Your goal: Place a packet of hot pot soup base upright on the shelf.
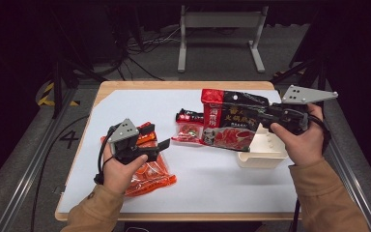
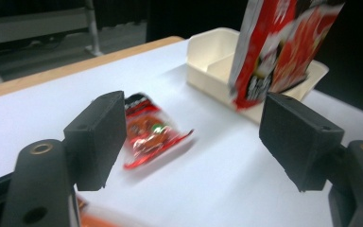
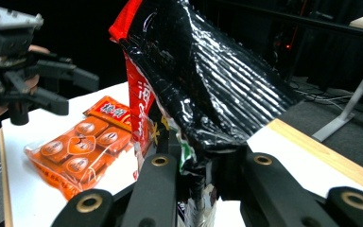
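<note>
Hotpot-base pouch (image 1: 232,123), the large red-and-black one, hangs right of centre in the high view, pinched at one edge by our right tool (image 1: 265,116); in the right gripper view its crinkled black back (image 3: 208,80) rises from between the two closed jaws, so the grip is firm. Its lower end dips toward the white divided tray (image 1: 265,154) sitting on the white surface (image 1: 203,179) at centre right, and the left gripper view shows the pouch (image 2: 283,47) standing over the tray's compartments (image 2: 208,56). We cannot tell whether its bottom edge touches the tray yet.

Our left tool (image 1: 162,147) sits at the lower left of the high view, above the orange snack pack (image 1: 149,174). Its jaws stand wide apart with nothing between them; no pad presses on anything. The orange pack lies flat on the surface under that hand.

A small red sachet (image 1: 188,130) rests at the middle of the frame, just left of the big pouch, untouched.

We judge the packing as barely begun: the tray looks empty, the first pouch is on its way in but not yet released, and the orange pack and the small sachet are both left to go.
</note>
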Demonstrator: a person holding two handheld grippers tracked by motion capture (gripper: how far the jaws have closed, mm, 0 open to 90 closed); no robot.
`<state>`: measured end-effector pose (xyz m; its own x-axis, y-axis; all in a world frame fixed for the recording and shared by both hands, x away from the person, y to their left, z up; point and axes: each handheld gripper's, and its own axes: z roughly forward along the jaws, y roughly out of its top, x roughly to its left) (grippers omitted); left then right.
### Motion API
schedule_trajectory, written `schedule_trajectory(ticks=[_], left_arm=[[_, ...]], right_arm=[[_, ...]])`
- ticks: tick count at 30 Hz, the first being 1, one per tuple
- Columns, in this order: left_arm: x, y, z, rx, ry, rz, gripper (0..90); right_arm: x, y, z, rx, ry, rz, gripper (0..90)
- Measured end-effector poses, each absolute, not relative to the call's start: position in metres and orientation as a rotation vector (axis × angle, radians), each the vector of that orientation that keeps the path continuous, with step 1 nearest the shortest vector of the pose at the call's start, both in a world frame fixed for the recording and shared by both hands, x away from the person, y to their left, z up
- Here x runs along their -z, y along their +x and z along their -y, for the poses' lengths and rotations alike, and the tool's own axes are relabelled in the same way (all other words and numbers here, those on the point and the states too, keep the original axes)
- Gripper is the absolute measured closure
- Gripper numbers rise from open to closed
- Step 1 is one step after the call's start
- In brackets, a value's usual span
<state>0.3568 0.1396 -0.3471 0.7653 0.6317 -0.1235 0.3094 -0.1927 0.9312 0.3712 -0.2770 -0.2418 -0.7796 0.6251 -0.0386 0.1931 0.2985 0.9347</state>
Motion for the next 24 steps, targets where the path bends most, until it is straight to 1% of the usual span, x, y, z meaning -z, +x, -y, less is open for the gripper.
schedule_trajectory(ticks=[4, 7, 9, 17, 24], left_arm=[[0.355, 0.354, -0.151, -0.368, 1.81, -0.752, 22.8], [0.354, 0.35, -0.162, -0.399, 1.866, -0.758, 21.7], [0.353, 0.348, -0.169, -0.407, 1.862, -0.761, 20.8], [0.354, 0.348, -0.185, -0.405, 1.88, -0.791, 19.1], [0.357, 0.349, -0.189, -0.368, 1.899, -0.809, 18.6]], right_arm=[[0.237, 0.374, 0.282, -1.481, 0.741, -2.162, 80.3], [0.234, 0.375, 0.285, -1.474, 0.744, -2.143, 80.3], [0.233, 0.375, 0.288, -1.47, 0.752, -2.133, 80.2], [0.229, 0.381, 0.299, -1.449, 0.775, -2.099, 80.0], [0.224, 0.392, 0.312, -1.457, 0.777, -2.069, 80.0]])
